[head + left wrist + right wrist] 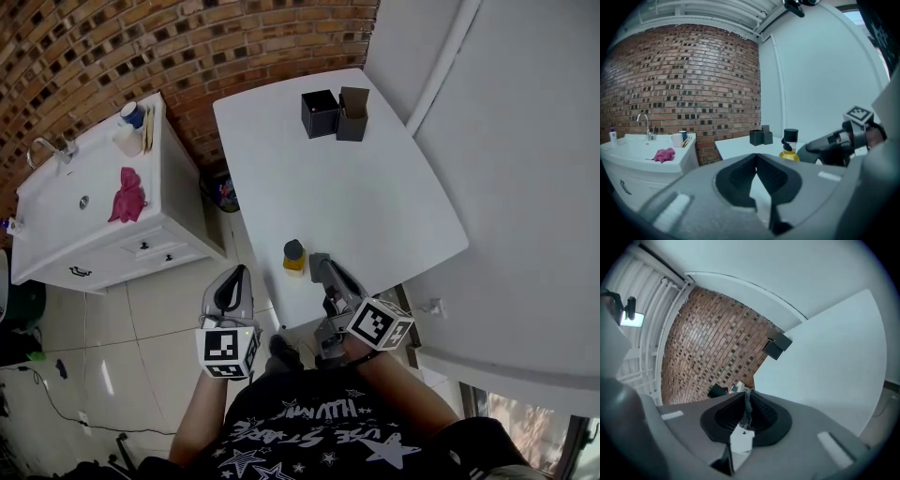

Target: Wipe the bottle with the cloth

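At the far left a white sink unit (56,246) stands against the brick wall (187,47), and on its top, right of the basin, lies the cloth (127,195), a crumpled pink heap with a pale cup (128,141) beyond it near the wall. A strip of tiled floor (169,319) separates the unit from the white worktop (356,197). The left claw (240,274) hangs over this strip, off the worktop's left edge, its jaws pressed together with nothing between them. Each claw carries a cube of black-and-white square patterns. White lettering on the person's black shirt (309,431) appears upside down in the head view and is too broken to read with certainty. The bottle (294,255) stands upright close to the worktop's near edge. It is small, with a black cap, a clear body and yellow liquid in its lower part, and any label is too small to tell. Behind it the worktop is bare white as far as two black boxes (335,114) near the far edge. The right claw (319,259) reaches over the near edge with its tip just beside the bottle's right side. Whether they touch cannot be told. Its jaws meet at the tip with nothing clearly gripped. A plain white wall (525,169) closes the right side.
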`<state>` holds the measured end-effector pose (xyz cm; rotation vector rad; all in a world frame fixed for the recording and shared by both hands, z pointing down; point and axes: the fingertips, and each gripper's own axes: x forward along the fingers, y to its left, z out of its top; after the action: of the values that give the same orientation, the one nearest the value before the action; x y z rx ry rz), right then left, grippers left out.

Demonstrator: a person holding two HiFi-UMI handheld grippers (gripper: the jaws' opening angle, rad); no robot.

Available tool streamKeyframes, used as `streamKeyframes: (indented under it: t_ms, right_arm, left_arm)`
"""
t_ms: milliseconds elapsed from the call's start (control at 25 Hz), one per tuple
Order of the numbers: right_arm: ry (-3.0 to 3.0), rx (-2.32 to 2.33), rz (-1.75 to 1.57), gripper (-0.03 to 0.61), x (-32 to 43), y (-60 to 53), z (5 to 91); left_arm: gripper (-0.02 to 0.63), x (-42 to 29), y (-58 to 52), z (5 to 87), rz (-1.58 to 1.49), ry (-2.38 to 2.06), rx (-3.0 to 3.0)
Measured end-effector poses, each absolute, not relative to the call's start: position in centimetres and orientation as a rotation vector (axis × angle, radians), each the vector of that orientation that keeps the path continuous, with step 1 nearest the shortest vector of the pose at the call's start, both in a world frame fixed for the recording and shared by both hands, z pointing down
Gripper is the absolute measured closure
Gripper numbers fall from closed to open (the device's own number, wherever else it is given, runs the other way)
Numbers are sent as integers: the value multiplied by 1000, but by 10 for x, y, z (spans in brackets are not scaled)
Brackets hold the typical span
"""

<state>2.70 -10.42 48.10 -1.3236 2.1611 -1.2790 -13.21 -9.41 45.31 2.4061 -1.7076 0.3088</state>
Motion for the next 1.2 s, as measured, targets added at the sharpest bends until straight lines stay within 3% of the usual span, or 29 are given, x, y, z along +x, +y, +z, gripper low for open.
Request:
streamKeyframes:
  t_ms: [280,1200]
  right_arm:
    - [1874,-1207,-1435,541,24,-108,481]
    - [1968,-1434,-1536,541,23,-115,571]
  left_arm:
    - [611,-119,-97,477,371,-1670,2449]
    - [611,-86,-90,497,401,-1498,2471]
